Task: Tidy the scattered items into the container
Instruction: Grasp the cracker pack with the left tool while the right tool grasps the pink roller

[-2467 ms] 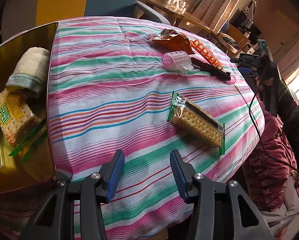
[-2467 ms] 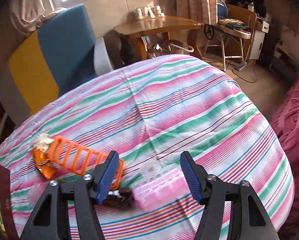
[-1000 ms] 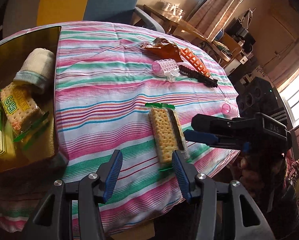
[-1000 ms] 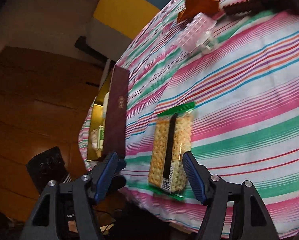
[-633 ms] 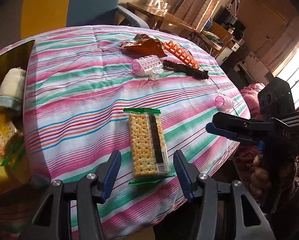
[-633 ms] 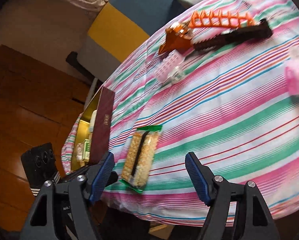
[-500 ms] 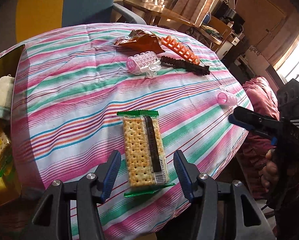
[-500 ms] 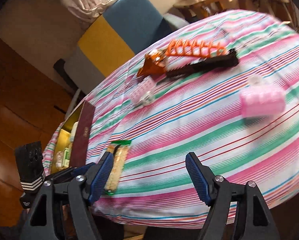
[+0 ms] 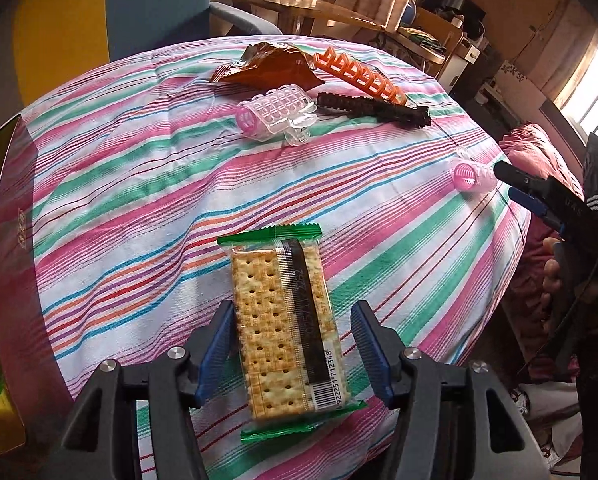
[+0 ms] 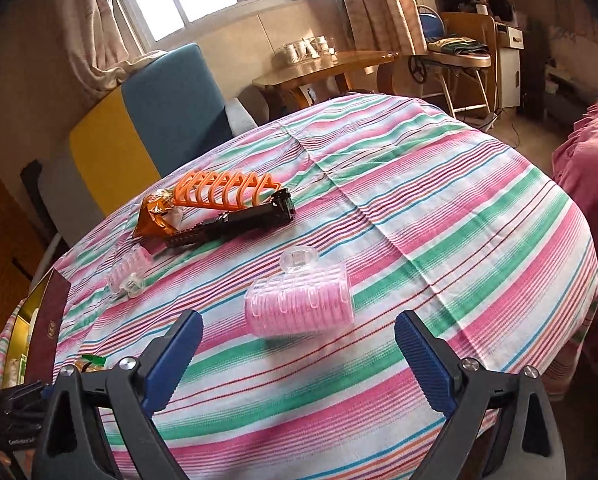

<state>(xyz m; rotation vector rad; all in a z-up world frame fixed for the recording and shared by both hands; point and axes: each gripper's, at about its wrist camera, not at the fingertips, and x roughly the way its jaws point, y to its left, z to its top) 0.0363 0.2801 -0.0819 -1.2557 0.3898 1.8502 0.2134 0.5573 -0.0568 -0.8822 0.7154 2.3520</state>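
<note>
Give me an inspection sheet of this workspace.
Surface: striped tablecloth on a round table.
Job's things: cracker pack; two pink hair rollers; orange clip; black clip; brown wrapper; gold container at the table's edge, partly filled.
Clutter: nothing seen.
Grippers: left tongs open astride the cracker pack, jaws just opening; right tongs open before a roller, jaws just opening.
Cables: nothing seen.
Surroundings: blue-yellow armchair, wooden table.

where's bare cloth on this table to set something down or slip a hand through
Widest bare stretch: between the box and the cracker pack, reaching up to the near-box roller. Also bare: the far right cloth beyond the edge roller. Crowded: the far cluster, where the snack bag, orange clip and black clip lie bunched.
</note>
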